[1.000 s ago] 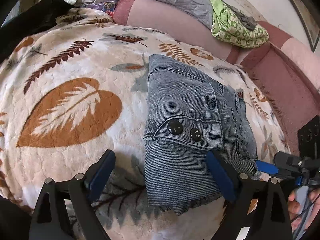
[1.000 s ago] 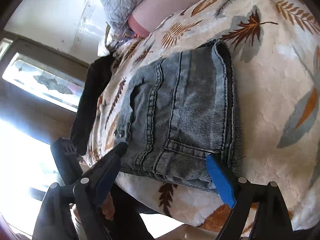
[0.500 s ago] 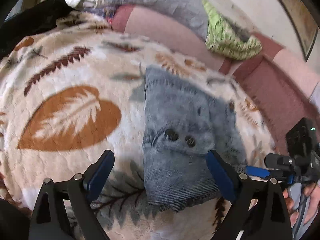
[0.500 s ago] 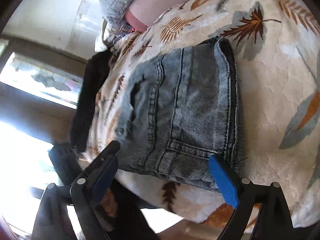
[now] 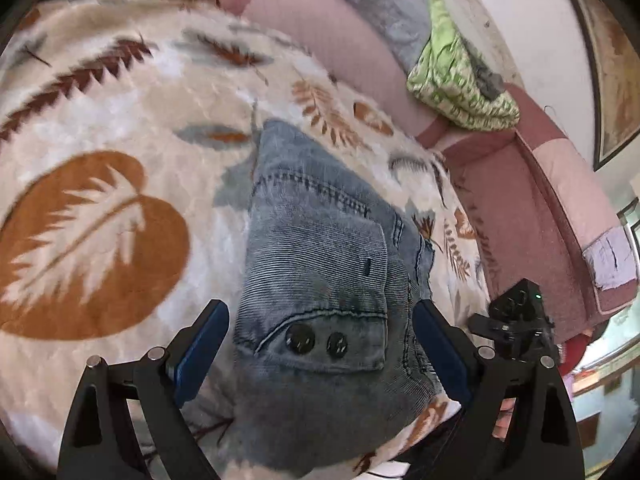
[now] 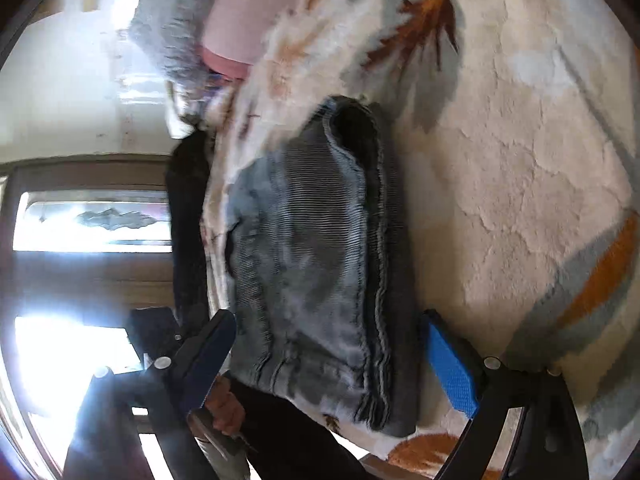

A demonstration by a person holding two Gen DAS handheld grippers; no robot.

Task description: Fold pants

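Note:
The grey-blue denim pants point(image 5: 320, 264) lie folded into a thick bundle on a cream blanket point(image 5: 120, 128) with brown leaf prints; two dark buttons face up. My left gripper point(image 5: 320, 314) is open, and its blue pads point(image 5: 200, 348) stand on either side of the bundle's near end, above the cloth. My right gripper point(image 6: 328, 320) is open too and straddles the pants point(image 6: 312, 264) from the other end, where the stacked folded edges show. Part of the right gripper point(image 5: 516, 320) appears at the right of the left wrist view. A hand point(image 6: 224, 404) shows below the bundle.
A pink cushioned back point(image 5: 532, 216) runs behind the blanket, with a green patterned cloth point(image 5: 456, 76) and a grey quilt point(image 5: 372, 4) on it. A black garment point(image 6: 188, 216) hangs at the blanket's edge. A bright window point(image 6: 92, 220) lies beyond.
Both grippers have rolled and moved in over the pants. The bundle's ends now sit between their fingers instead of beside one finger. The pants have not shifted and both jaws stay wide.

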